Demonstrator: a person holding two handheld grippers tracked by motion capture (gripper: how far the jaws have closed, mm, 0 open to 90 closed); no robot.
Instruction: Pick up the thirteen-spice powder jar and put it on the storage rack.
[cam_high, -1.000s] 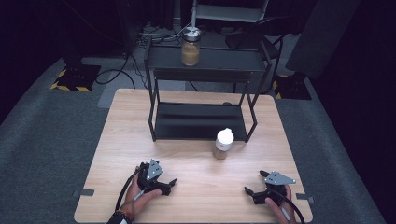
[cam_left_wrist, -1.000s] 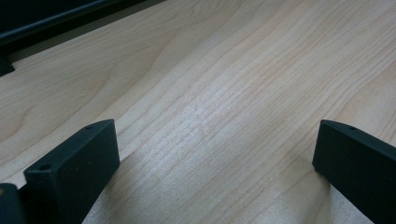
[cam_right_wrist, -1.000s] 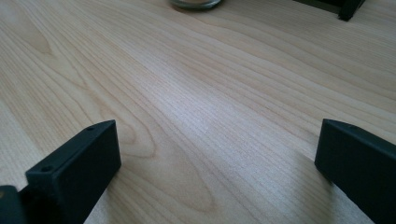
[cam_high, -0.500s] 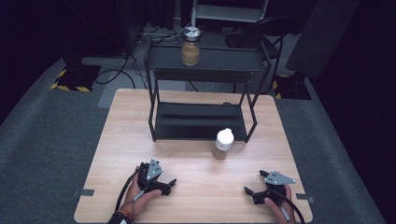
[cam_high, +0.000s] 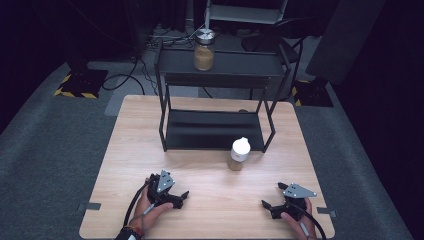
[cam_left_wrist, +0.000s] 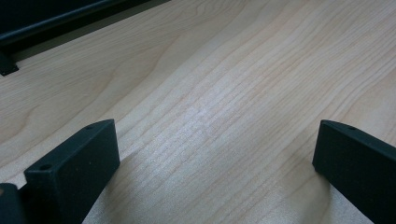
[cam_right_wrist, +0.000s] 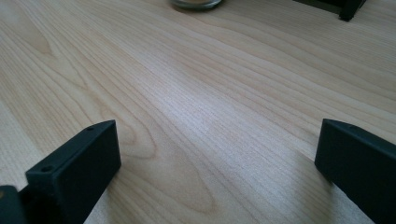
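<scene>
Hands come in from the near edge of the wooden table, each holding a gripper low over the boards. The left gripper sits at the near left, its jaws spread wide with nothing between them; in the left gripper view the left gripper frames only bare wood grain, with a dark foot of the rack at the far upper left. The right gripper sits at the near right, well apart from the left one, a grey three-cornered plate on top and a cable trailing back; its jaws are likewise spread and empty, and in the right gripper view the right gripper looks across open wood toward the base of a jar at the top edge. Farther in, near the table's middle, that white-capped jar stands upright, just in front of the right front leg of a black two-tier rack. The rack's lower shelf is bare. On its top shelf, toward the left, stands a glass jar with a metal lid and brownish contents. Beyond the table lie grey carpet, cables and dark equipment.
</scene>
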